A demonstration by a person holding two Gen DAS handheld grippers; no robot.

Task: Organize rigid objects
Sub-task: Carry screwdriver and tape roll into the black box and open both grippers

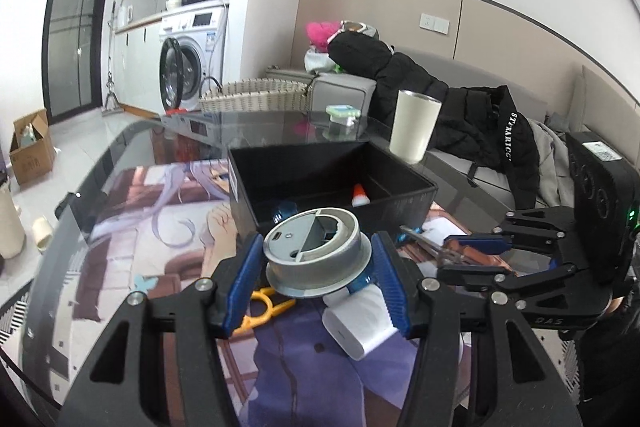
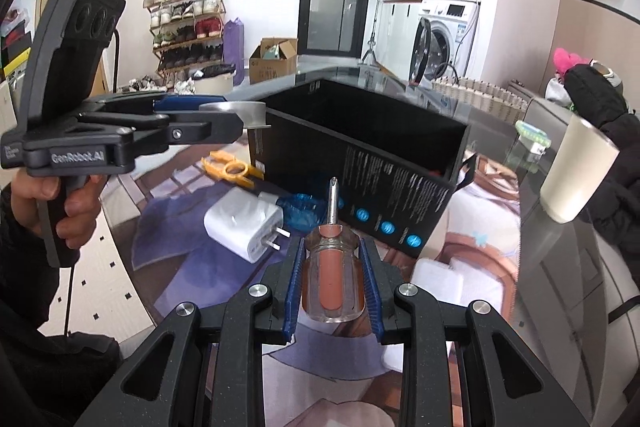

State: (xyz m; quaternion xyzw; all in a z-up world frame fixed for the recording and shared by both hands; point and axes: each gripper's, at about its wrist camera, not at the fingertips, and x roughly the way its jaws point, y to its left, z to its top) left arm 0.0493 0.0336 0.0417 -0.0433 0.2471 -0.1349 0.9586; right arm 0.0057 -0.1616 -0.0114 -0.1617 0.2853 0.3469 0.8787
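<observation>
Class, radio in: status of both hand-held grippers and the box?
Left hand-held gripper shut on grey round device. Right shut on screwdriver. Black box ahead, path unobstructed.

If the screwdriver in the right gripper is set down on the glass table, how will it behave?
The screwdriver looks stiff, with a steel shaft and hard plastic handle. The round, glossy handle would probably roll on the table, and may slip in the right gripper.

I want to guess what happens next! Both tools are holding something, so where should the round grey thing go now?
Probably a short carry forward and over the near wall of the black box, then let go. The left tool is shut on the round grey device, held just short of the box's rim, and the box is open on top. The right tool holds a screwdriver, likely next.
</observation>
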